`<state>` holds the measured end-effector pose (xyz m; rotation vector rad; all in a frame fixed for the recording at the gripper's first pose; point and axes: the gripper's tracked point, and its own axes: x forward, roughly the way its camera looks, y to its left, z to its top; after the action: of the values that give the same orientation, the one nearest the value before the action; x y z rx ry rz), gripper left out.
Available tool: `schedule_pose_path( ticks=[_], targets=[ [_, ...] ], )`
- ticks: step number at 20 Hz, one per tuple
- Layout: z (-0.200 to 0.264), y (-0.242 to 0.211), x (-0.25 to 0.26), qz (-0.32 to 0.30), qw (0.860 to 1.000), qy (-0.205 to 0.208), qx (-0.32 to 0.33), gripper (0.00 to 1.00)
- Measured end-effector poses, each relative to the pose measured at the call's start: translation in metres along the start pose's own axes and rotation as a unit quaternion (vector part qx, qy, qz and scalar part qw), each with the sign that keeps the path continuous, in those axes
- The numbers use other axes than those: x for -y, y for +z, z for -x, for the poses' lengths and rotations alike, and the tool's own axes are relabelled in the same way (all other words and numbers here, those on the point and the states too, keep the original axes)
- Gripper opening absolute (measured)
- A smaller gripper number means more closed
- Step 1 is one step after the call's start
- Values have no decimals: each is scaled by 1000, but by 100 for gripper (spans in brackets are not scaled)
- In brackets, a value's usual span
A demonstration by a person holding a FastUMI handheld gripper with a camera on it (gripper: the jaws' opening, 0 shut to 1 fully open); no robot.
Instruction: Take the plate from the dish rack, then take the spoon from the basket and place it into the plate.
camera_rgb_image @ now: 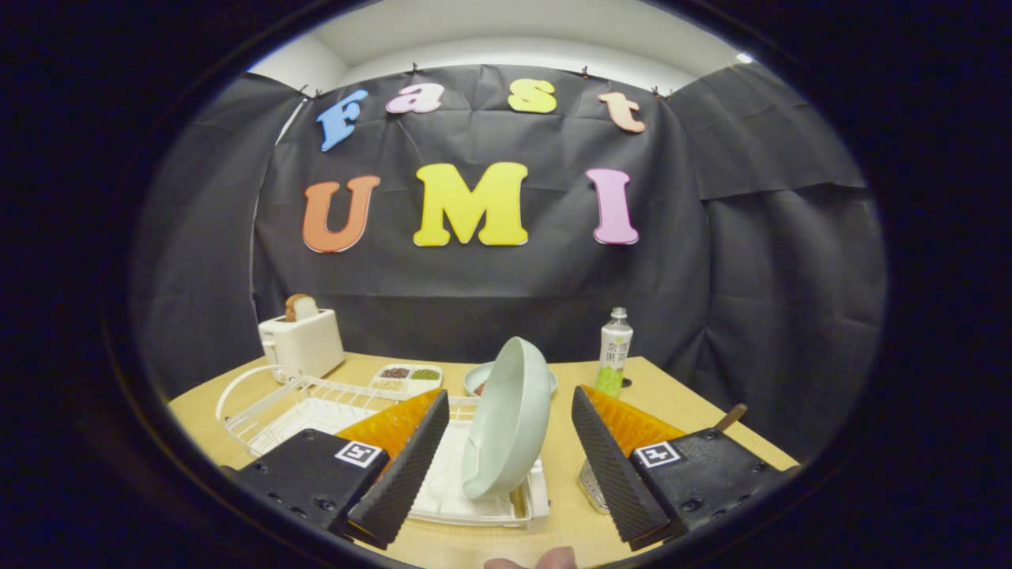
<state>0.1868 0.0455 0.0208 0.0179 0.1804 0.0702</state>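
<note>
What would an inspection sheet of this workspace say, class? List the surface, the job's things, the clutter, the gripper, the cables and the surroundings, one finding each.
Surface: light wooden table, carrying everything listed here.
Job's things: pale green plate on edge in the white dish rack, between the fingers and untouched. A metal basket sits behind the right finger; a brown handle sticks up farther right; no spoon bowl can be made out.
Clutter: toaster holding bread, divided tray of foods, bowl behind the plate, bottle.
Gripper: gripper open, fingers either side of the plate.
Cables: nothing seen.
Surroundings: black cloth wall; fingertips below the gripper.
</note>
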Motion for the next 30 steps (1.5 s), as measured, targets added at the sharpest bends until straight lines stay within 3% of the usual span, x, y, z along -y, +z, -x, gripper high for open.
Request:
schedule_pose_path(
  ticks=[6, 9, 14, 21, 26, 30],
  targets=[
    [-38, -4, 4, -30, 999, -18, -37, 90],
    [-40, 1, 3, -31, 999, -21, -37, 78],
    [-31, 18, 0, -13, 998, -52, -11, 34],
    [-29, 39, 7, 29, 992, -119, -5, 22],
    [-24, 72, 12, 49, 987, -149, 18, 20],
    [4, 104, -5, 35, 992, -114, 47, 14]
  ],
)
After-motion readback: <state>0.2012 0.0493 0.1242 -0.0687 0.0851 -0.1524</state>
